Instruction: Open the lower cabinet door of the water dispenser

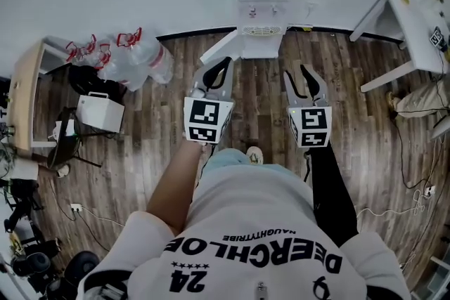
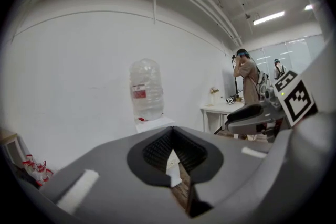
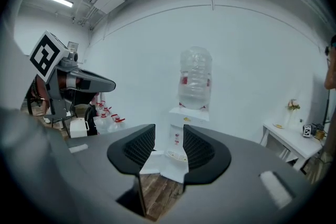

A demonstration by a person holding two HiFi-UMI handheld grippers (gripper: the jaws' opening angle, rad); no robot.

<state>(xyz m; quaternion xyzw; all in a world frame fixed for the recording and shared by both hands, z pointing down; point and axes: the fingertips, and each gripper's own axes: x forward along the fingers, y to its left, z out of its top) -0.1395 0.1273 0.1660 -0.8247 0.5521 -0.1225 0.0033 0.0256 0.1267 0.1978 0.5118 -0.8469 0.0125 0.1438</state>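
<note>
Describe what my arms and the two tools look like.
Both the left tool and the right tool have grey bodies with black, ribbed jaw pads. Each carries a white cube with black square markers: the left cube and the right cube. The right arm wears a black long sleeve; the left arm is bare below a white T-shirt printed in black.

Ahead of both claws, the water dispenser (image 1: 261,17) has a smooth white plastic shell with a faint sheen. Its lower cabinet door (image 1: 218,47), on the left claw's side, looks the same. The bottle (image 3: 195,78) above it is clear, ribbed plastic. Beneath the claws the floor (image 1: 260,105) is brown wood-grain planking. The left gripper (image 2: 172,136) and right gripper (image 3: 168,136) have matt grey plastic bodies and black ribbed pads (image 3: 137,147).
</note>
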